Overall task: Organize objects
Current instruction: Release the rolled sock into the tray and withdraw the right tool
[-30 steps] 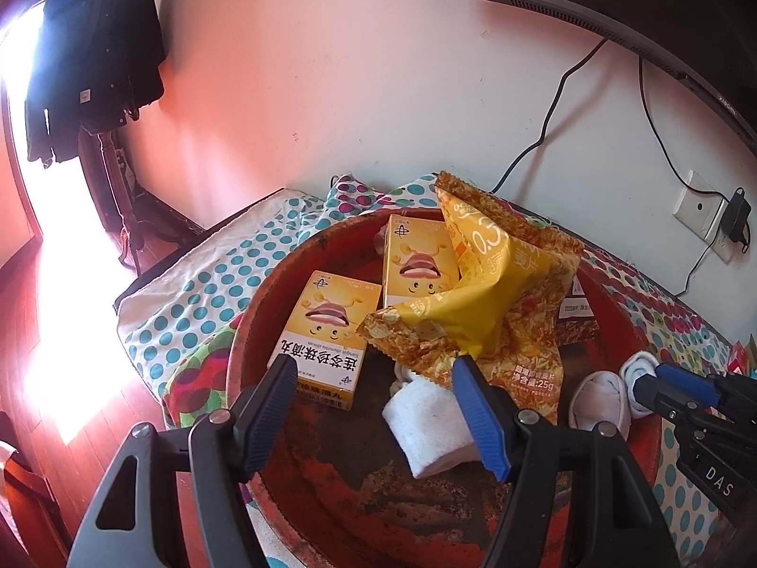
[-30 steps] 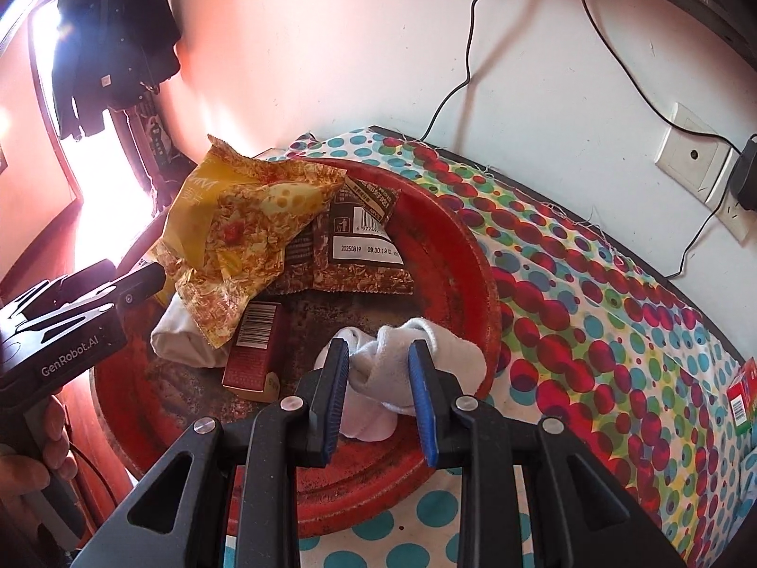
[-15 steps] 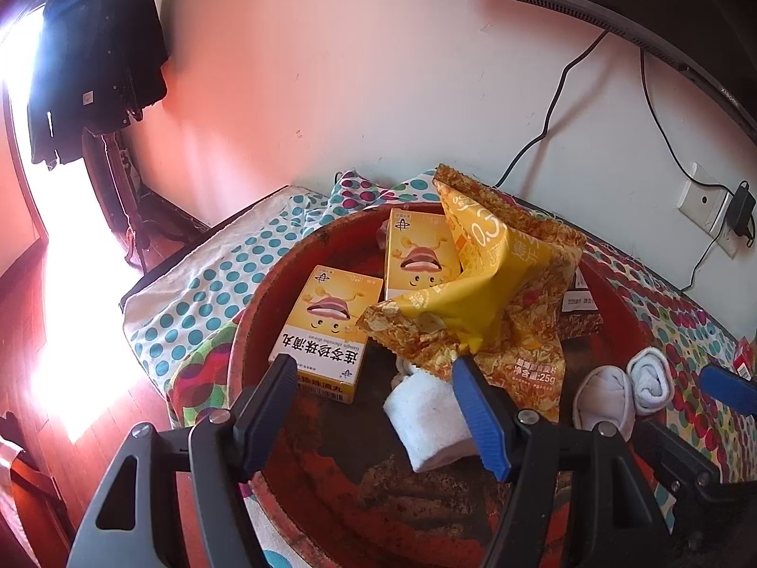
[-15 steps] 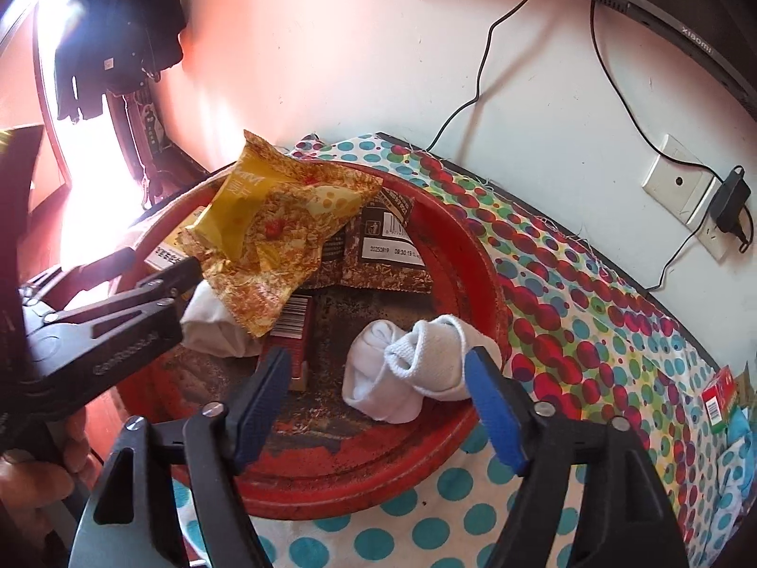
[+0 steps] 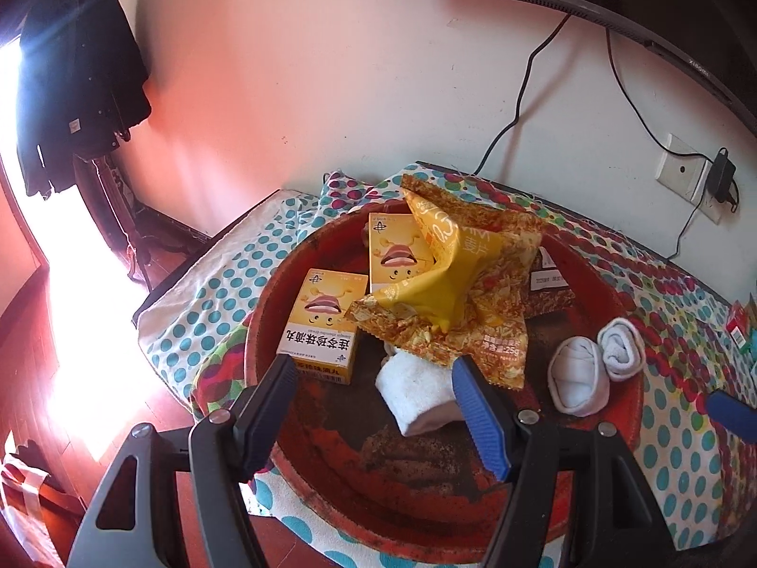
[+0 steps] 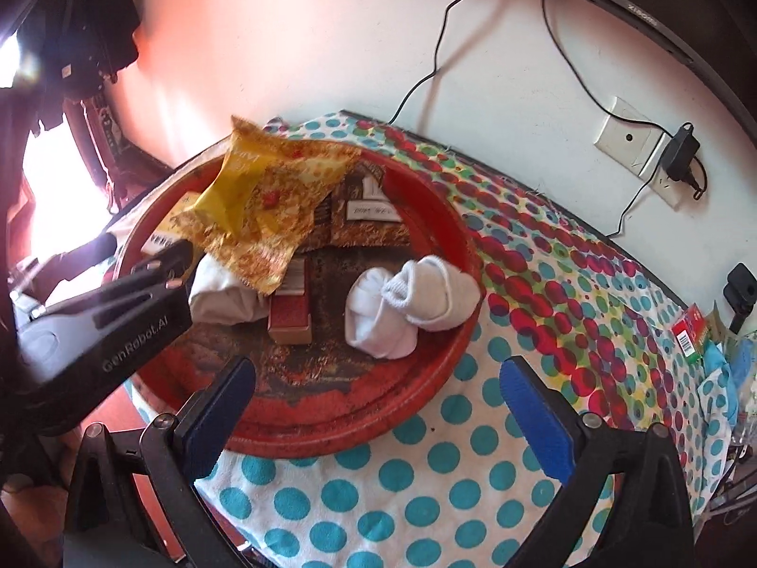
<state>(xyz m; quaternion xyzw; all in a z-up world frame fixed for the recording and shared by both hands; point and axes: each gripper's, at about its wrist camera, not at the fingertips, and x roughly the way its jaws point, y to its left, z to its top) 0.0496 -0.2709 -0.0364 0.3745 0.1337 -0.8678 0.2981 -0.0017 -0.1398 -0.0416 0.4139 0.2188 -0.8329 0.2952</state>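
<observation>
Socks (image 6: 407,305) beyond right gripper (image 6: 374,419), jaws spread

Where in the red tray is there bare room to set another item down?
The tray floor is bare along its near rim, in front of the rolled socks and small red box. The far half is crowded: the snack bag overlaps the yellow boxes.

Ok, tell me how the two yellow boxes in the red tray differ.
The nearer yellow box lies fully in view by the red tray's left rim; the farther yellow box sits deeper in. The yellow snack bag covers the farther box's right edge, while it barely touches the nearer one. Both show the same cartoon face.
</observation>
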